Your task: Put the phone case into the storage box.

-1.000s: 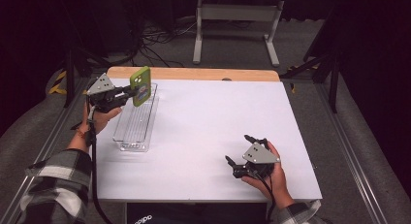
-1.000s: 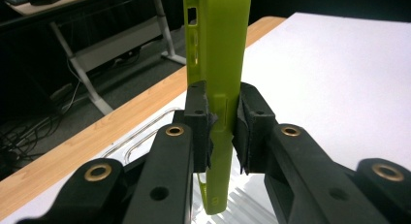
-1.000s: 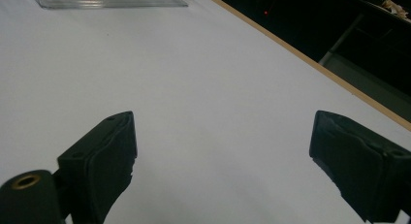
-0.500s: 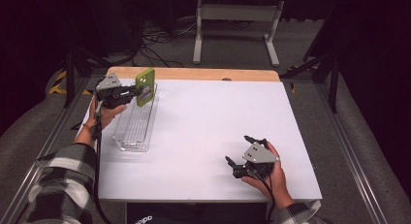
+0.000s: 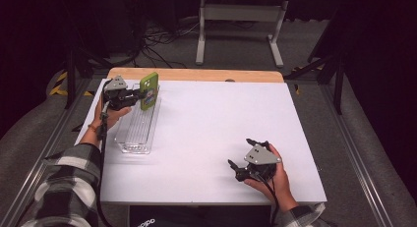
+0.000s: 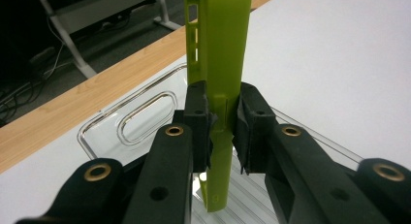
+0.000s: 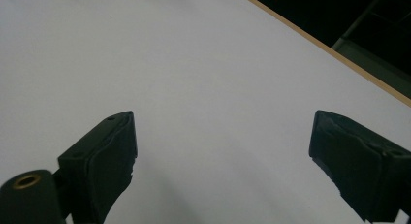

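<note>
1. At the left, the left gripper [image 5: 134, 95] pinches a green phone case [image 5: 149, 91] by its edge, both jaws pressed flat against it. The case stands upright on its long edge, over the far end of the clear tray [image 5: 129, 142].
2. In the left gripper view the case [image 6: 220, 49] rises straight between the pads, and the tray [image 6: 145, 107] lies right below it, its ribbed floor and handle cut-out showing through. I cannot tell whether the case's lower edge touches the tray yet.
3. My guess is the case is being set into the tray. To do that well, keep it level with the tray's long sides, lower it until it rests, and only then let the jaws part, or it may tip against the wall.
4. The white table [image 5: 211, 119] is bare across the middle.
5. At the right, the right gripper [image 5: 246, 160] rests near the front edge, jaws spread wide, holding nothing.
</note>
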A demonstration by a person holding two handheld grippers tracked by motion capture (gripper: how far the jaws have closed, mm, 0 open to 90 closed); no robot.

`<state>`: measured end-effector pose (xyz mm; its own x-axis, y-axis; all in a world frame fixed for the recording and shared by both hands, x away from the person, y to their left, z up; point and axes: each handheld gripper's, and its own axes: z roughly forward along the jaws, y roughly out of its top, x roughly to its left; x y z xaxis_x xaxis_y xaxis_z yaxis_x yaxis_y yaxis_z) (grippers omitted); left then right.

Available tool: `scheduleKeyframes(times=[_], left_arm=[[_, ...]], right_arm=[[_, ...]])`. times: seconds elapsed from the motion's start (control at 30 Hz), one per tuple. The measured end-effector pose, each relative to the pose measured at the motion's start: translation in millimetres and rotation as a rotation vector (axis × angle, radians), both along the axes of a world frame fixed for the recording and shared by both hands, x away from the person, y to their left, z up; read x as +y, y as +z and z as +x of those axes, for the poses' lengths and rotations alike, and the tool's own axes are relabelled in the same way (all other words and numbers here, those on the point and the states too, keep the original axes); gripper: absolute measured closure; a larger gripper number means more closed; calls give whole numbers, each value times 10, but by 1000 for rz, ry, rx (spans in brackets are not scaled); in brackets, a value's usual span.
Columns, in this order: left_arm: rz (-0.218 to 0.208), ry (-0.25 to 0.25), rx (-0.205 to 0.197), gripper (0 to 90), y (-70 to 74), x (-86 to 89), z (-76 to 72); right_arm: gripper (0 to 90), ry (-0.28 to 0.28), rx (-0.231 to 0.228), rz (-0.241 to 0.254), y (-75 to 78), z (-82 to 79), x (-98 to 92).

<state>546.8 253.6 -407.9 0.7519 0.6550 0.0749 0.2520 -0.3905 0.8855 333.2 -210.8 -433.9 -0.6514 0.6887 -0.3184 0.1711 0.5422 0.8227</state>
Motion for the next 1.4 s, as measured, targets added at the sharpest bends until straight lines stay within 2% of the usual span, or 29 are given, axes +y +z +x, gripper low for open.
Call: scheduleKeyframes(times=[0.23,0.4,0.5,0.77,1.0,1.07,1.17,1.4], left_arm=[[41,61,-6,772,14,-29,66],[47,107,-21,768,20,-23,98],[47,155,-17,766,8,22,123],[74,233,-17,700,-7,46,193],[65,270,-16,637,-24,34,246],[86,283,-23,635,-23,25,253],[89,307,-27,643,-29,19,262],[90,310,-28,646,-44,-14,275]], right_arm=[[106,-3,9,-2,-11,-5,-21],[106,-1,17,-10,-22,-9,-11],[106,-2,17,-10,-20,-14,-9],[106,-2,20,-13,-21,-7,-12],[107,6,18,-9,-16,-15,-19],[108,4,18,-9,-16,-18,-24],[109,5,22,-8,-19,-15,-26],[112,15,29,-16,-36,-13,-10]])
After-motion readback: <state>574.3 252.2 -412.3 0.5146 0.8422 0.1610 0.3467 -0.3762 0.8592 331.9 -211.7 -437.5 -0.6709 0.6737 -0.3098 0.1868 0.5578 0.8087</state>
